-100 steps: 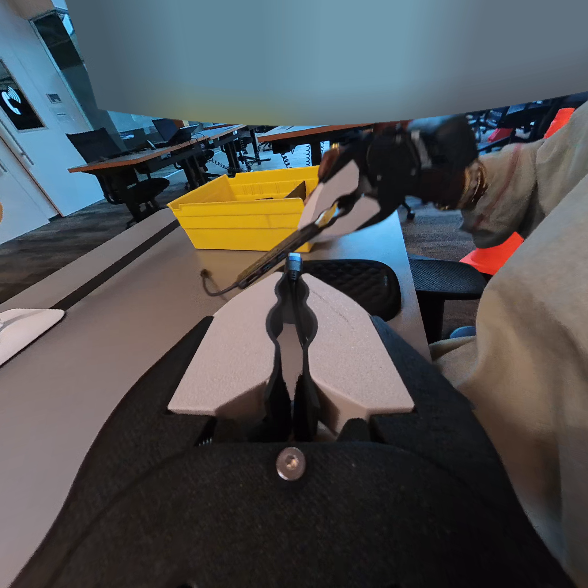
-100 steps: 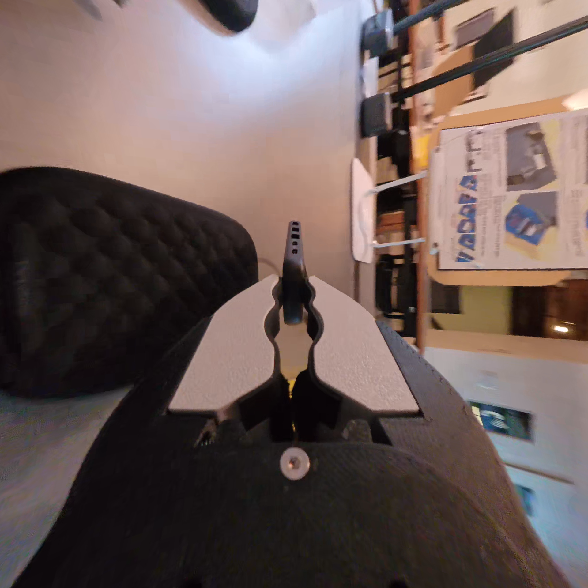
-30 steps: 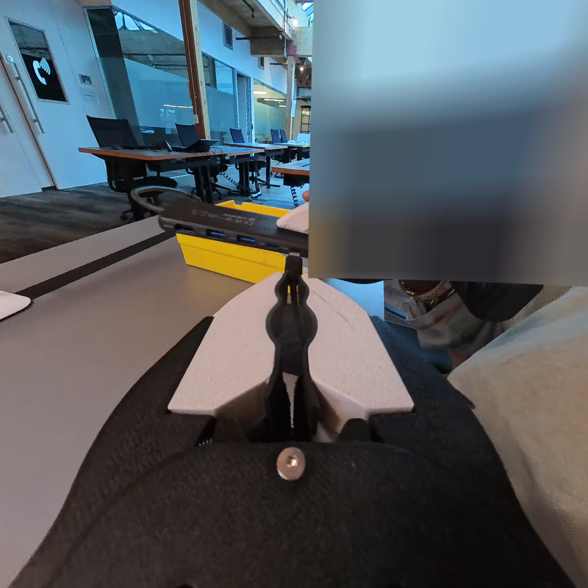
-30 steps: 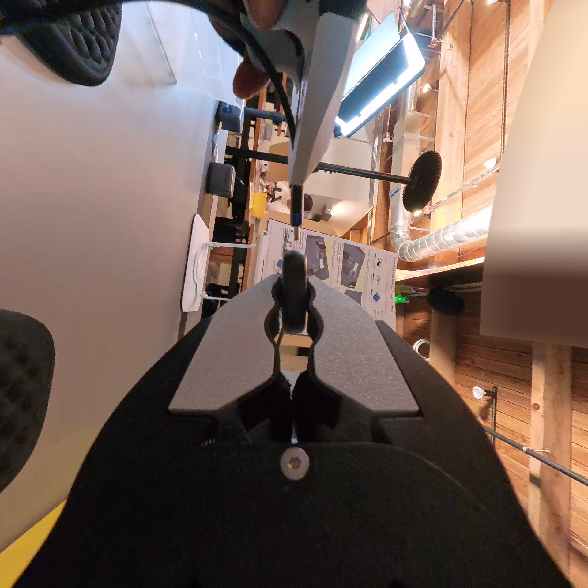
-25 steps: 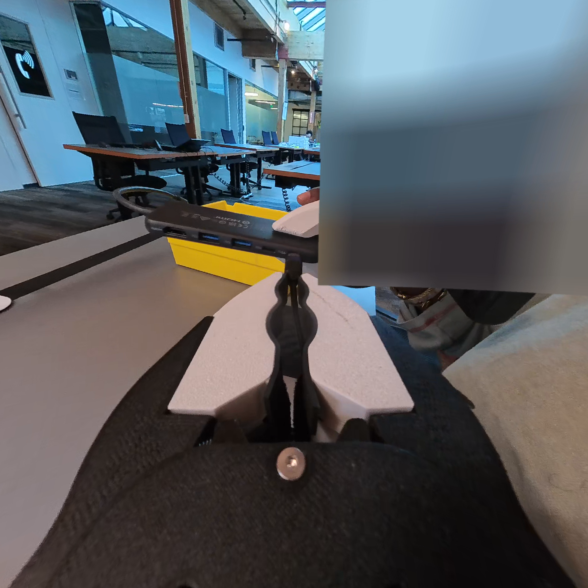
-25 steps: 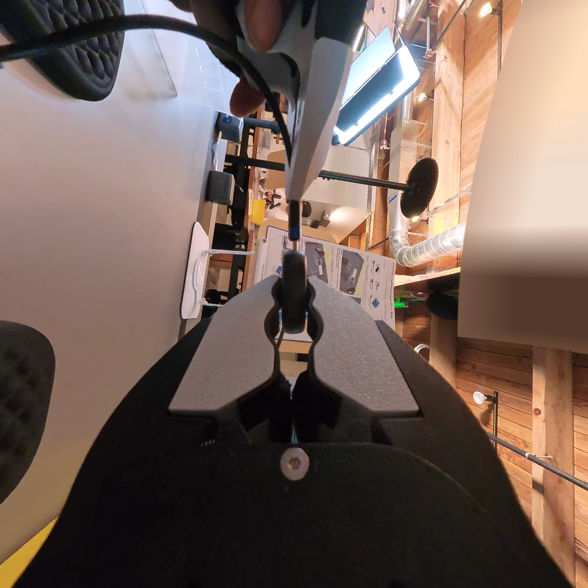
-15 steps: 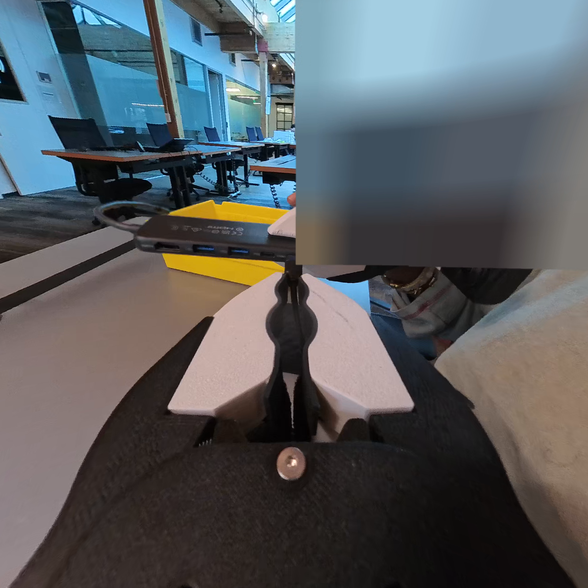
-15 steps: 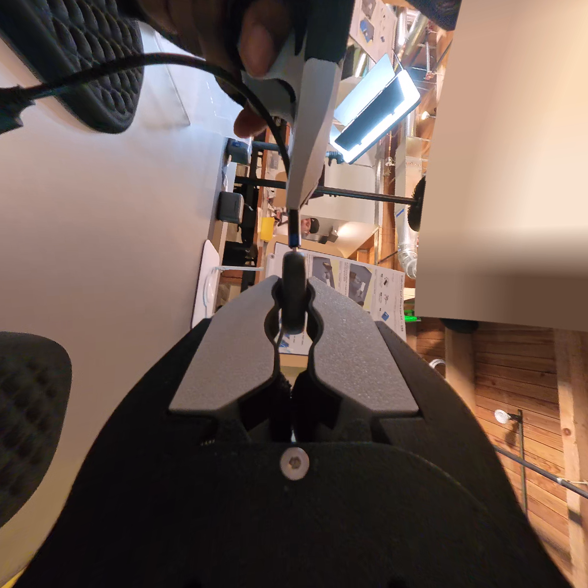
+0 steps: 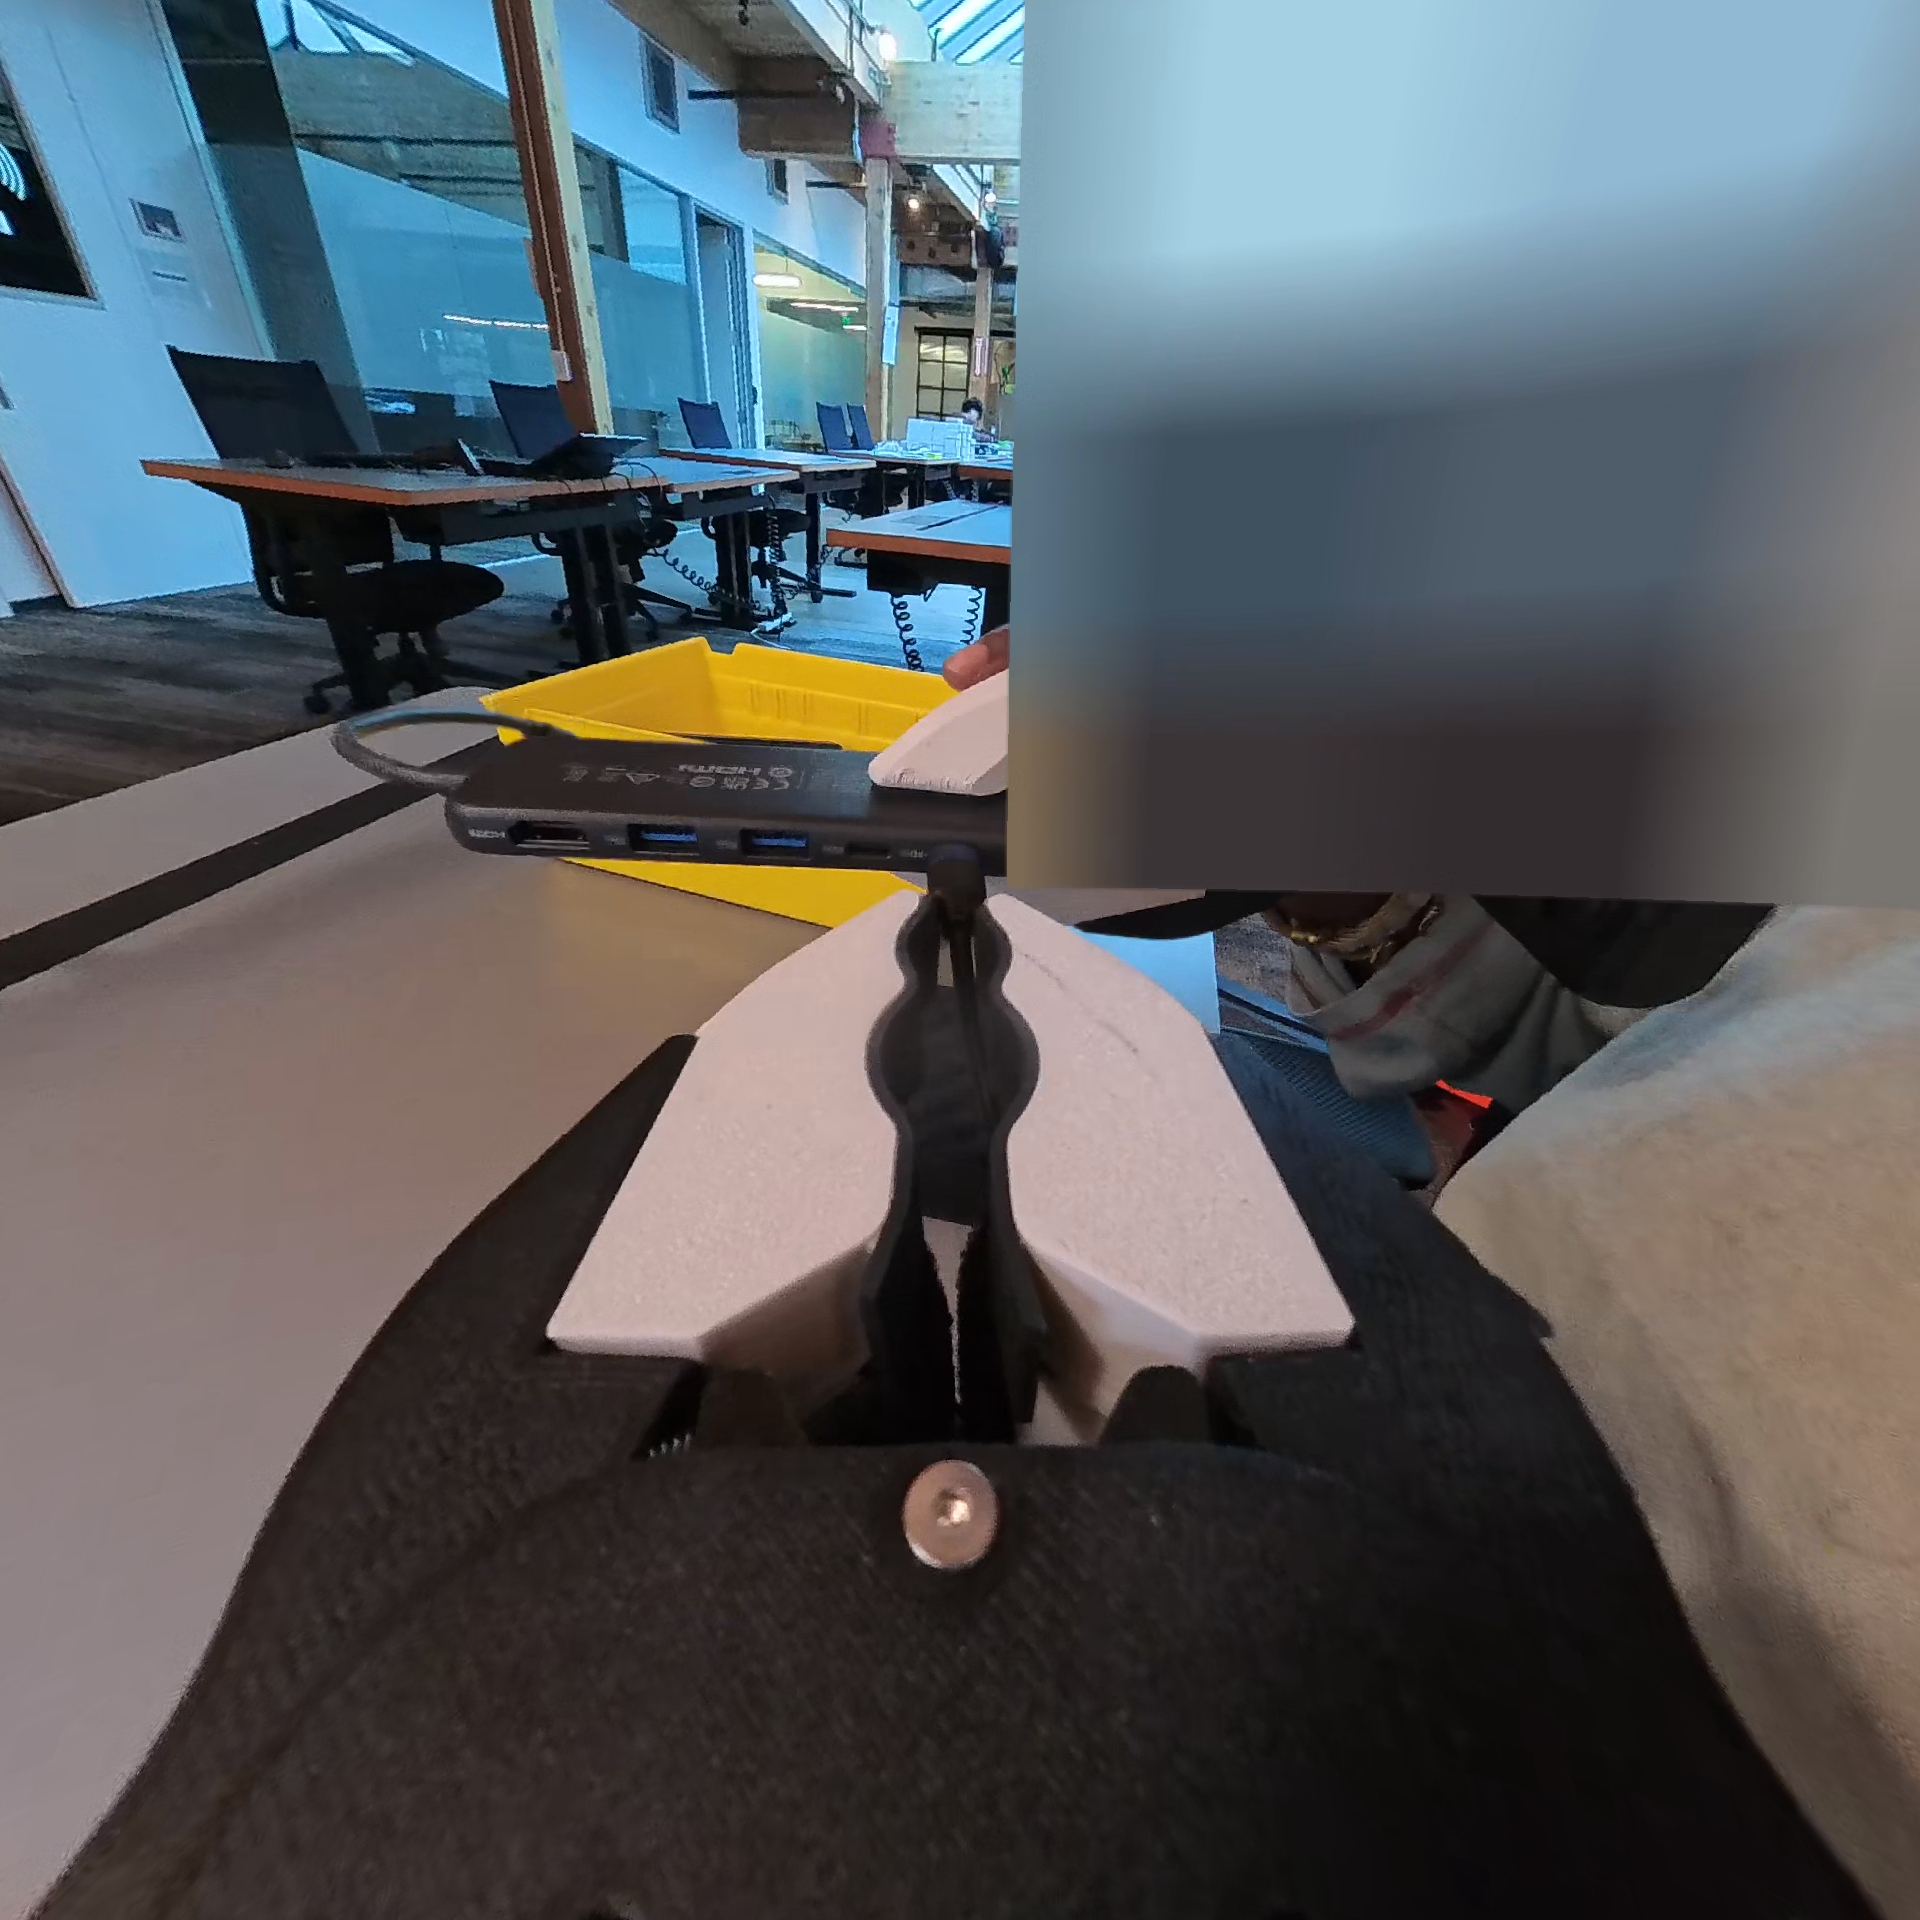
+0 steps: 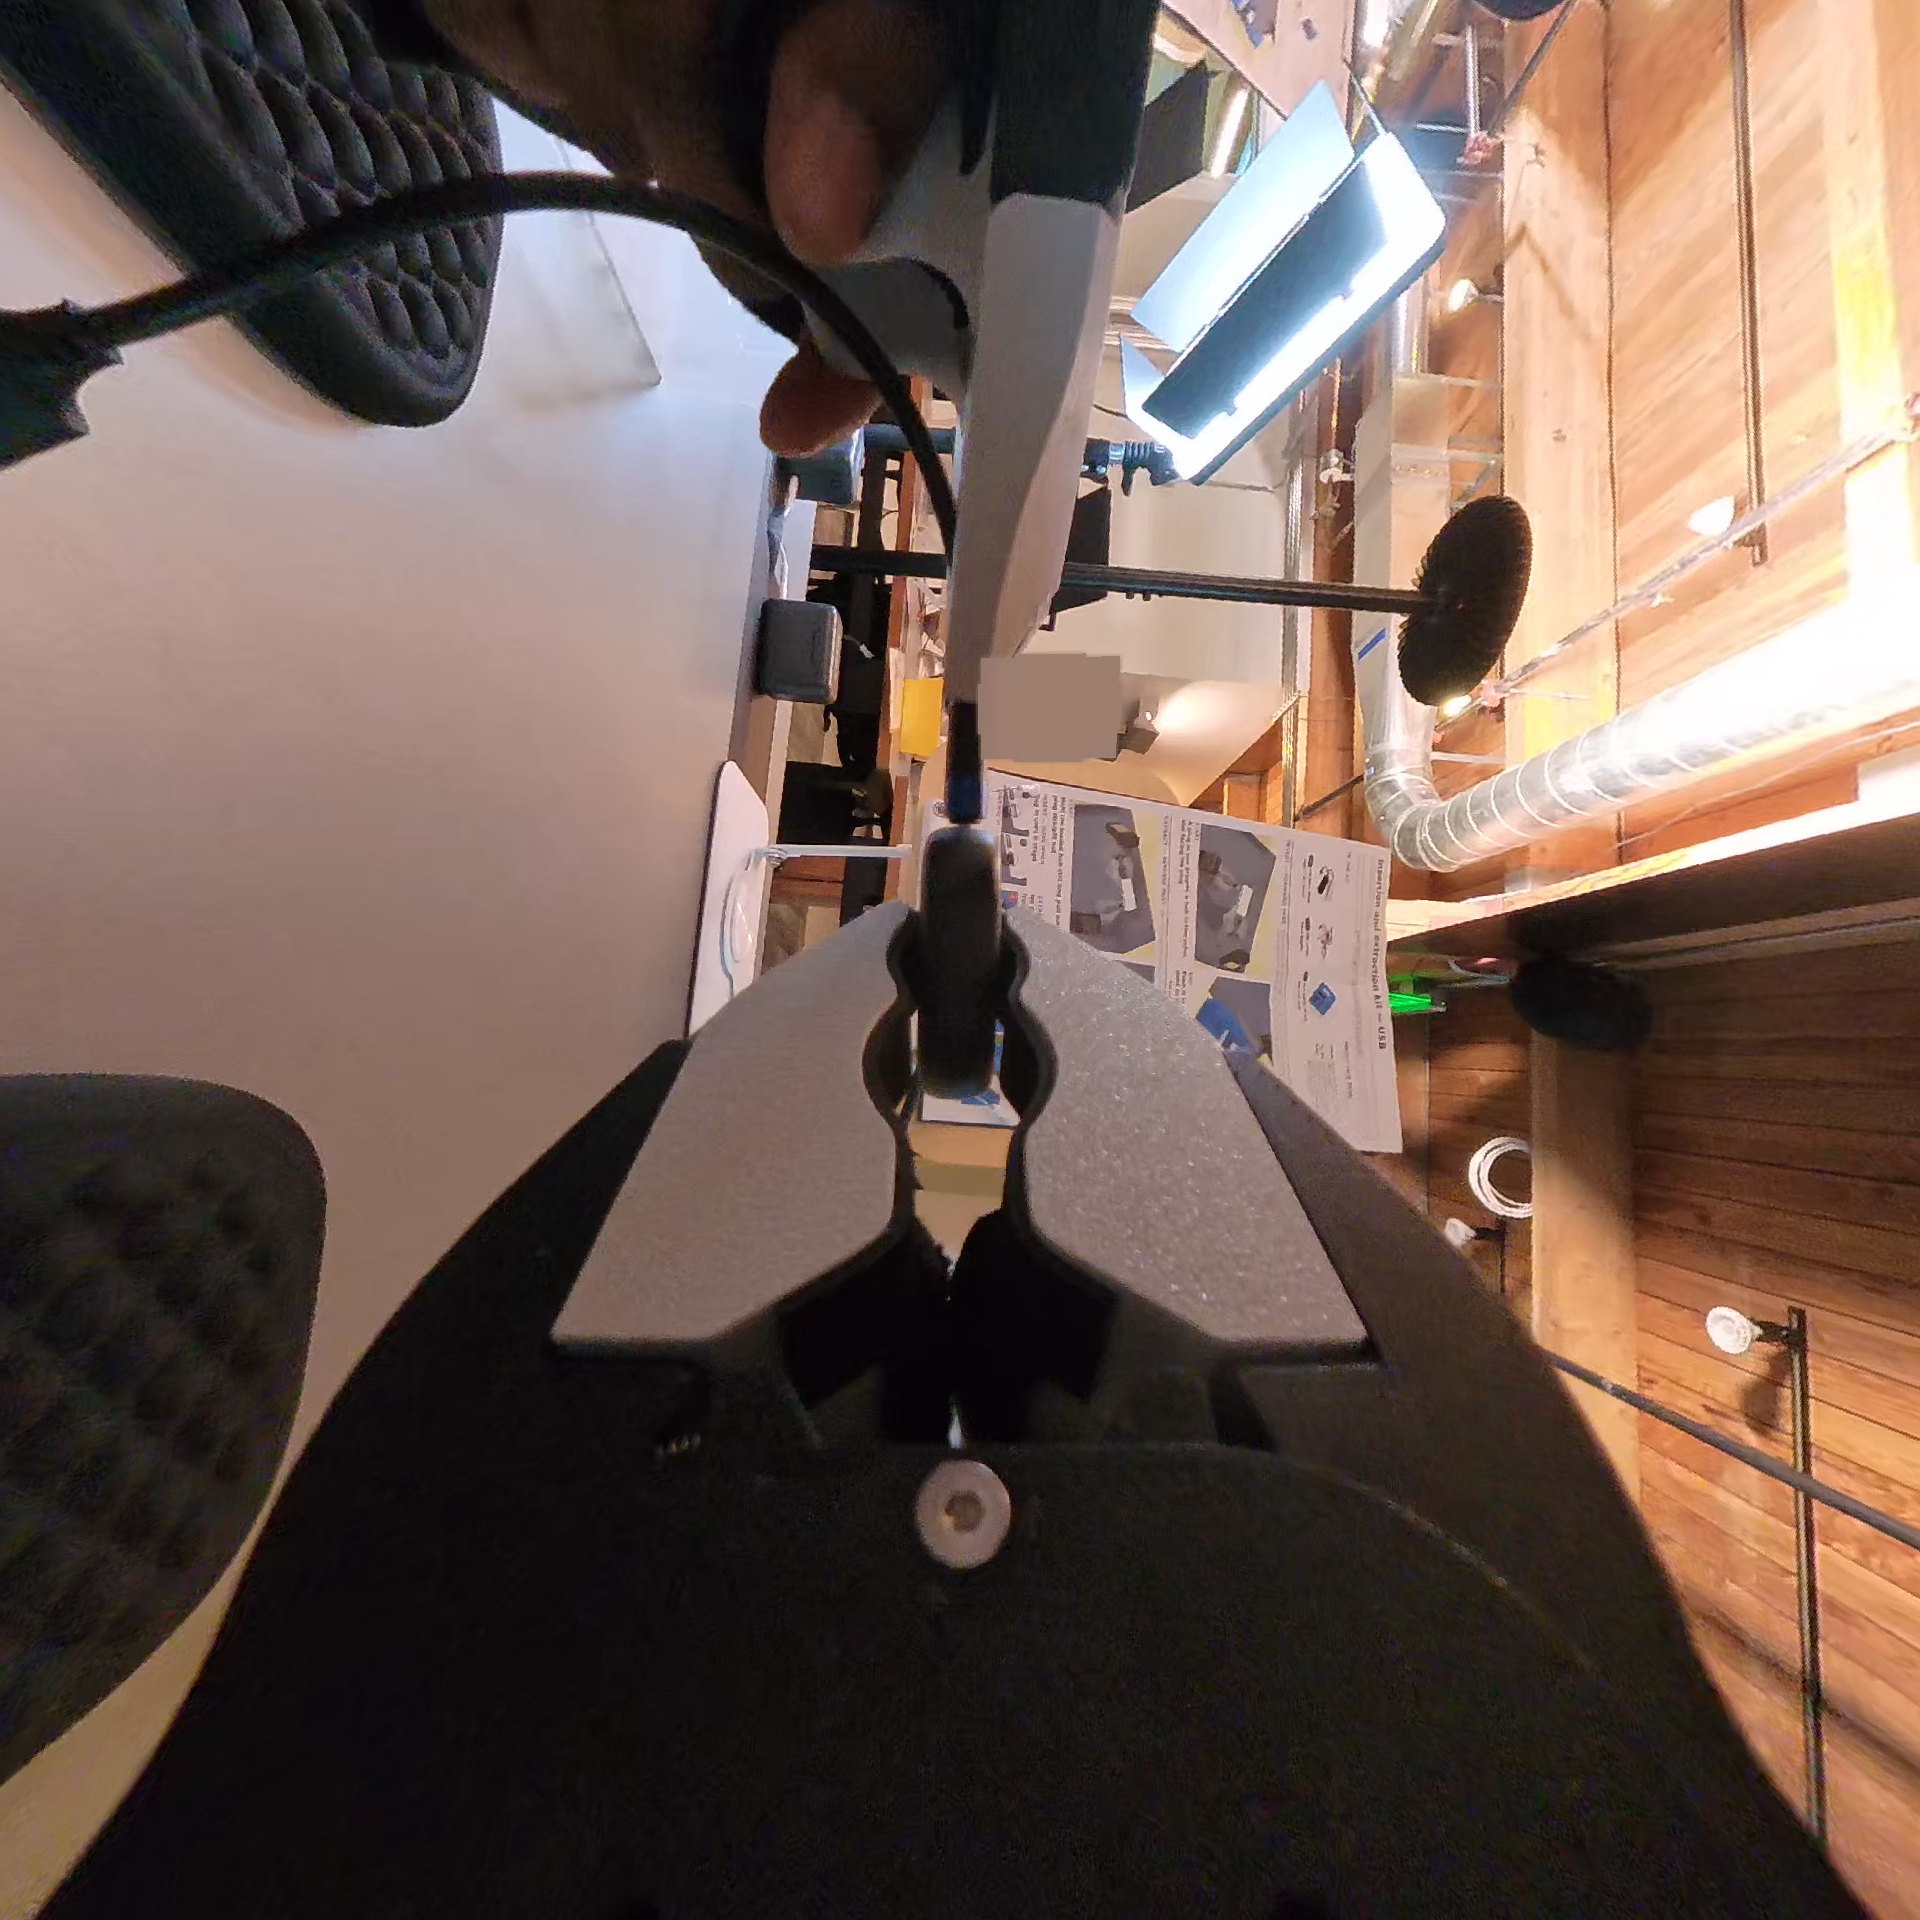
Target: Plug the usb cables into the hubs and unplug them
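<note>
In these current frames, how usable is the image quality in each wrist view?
Left wrist view: sharp on the hub and left gripper, wide-angle bending at the edges, a large mosaic patch upper right. Right wrist view: rolled sideways, glare from the light panel, near hand soft, plug readable.

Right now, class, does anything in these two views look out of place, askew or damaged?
Nothing stands out. The right gripper holds the USB hub level above the grey table, and the left gripper holds the cable plug squarely at the hub's side ports. The yellow bin sits upright behind.
</note>
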Tool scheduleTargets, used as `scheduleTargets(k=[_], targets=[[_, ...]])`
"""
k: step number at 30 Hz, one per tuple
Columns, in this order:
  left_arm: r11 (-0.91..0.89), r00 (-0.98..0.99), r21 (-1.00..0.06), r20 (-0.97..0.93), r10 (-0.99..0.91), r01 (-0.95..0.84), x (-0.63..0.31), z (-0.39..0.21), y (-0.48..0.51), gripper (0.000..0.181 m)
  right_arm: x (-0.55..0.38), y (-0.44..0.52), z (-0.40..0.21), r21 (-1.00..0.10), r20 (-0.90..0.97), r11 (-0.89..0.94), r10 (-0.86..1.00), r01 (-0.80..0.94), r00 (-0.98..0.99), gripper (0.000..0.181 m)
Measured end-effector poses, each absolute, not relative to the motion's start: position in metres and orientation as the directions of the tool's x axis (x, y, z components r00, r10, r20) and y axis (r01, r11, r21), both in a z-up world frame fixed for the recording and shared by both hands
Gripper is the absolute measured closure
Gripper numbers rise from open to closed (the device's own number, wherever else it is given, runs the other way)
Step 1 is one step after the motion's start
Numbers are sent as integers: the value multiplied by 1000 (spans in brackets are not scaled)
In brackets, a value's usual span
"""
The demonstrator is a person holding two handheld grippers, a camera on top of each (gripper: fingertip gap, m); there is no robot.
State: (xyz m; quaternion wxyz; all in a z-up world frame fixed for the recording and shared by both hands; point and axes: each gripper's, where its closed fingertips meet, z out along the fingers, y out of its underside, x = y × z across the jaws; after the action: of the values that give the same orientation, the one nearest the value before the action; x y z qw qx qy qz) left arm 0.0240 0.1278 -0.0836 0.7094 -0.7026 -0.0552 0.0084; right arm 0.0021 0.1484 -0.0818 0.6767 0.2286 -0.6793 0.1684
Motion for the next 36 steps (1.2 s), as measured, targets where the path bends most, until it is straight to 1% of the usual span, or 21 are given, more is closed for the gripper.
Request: scheduleTargets(k=[6,7,8,9,11,15,18,21,24,27,29,31,33,35,36], targets=[[24,993,-998,64,100,62,20,-86,132,174,-2,154,-84,69,997,851,-71,-521,16,169],[18,992,-998,59,111,58,18,-86,133,166,-3,155,-86,65,998,850,-68,-522,12,169],[10,990,-999,55,131,54,15,-86,134,150,-4,157,-88,65,998,853,-69,-518,11,169],[-1,987,-999,46,155,46,11,-86,132,141,-8,162,-92,64,997,863,-71,-500,6,169],[-1,975,-1000,23,220,24,1,-83,121,131,-15,176,-107,55,997,889,-78,-455,-31,169],[63,936,-998,20,351,-3,-19,-70,78,131,-20,201,-156,20,984,910,-92,-415,-155,170],[119,909,-992,22,416,-30,-27,-57,49,132,-18,215,-196,63,954,916,-172,-396,-245,169],[73,869,-994,-39,494,-85,-36,-51,27,133,-16,225,-215,75,930,924,-201,-375,-308,169],[-3,832,-992,-108,543,-127,-40,-51,10,133,-14,232,-221,92,914,923,-228,-374,-335,167],[-65,798,-988,-153,583,-141,-42,-50,-12,133,-11,237,-226,73,880,926,-235,-371,-413,163],[-104,753,-985,-174,635,-140,-45,-46,-38,133,-6,240,-227,39,836,934,-225,-354,-500,159],[-146,674,-981,-194,713,-127,-50,-40,-75,135,2,245,-227,-30,765,951,-177,-308,-620,152],[-169,586,-981,-193,787,-95,-50,-35,-118,138,11,249,-224,-137,679,961,-87,-242,-729,134],[-172,525,-984,-170,834,-46,-45,-35,-155,140,16,251,-215,-241,617,953,6,-181,-787,108],[-180,503,-984,-162,849,-12,-43,-38,-171,141,18,250,-210,-287,595,945,47,-158,-802,103]])
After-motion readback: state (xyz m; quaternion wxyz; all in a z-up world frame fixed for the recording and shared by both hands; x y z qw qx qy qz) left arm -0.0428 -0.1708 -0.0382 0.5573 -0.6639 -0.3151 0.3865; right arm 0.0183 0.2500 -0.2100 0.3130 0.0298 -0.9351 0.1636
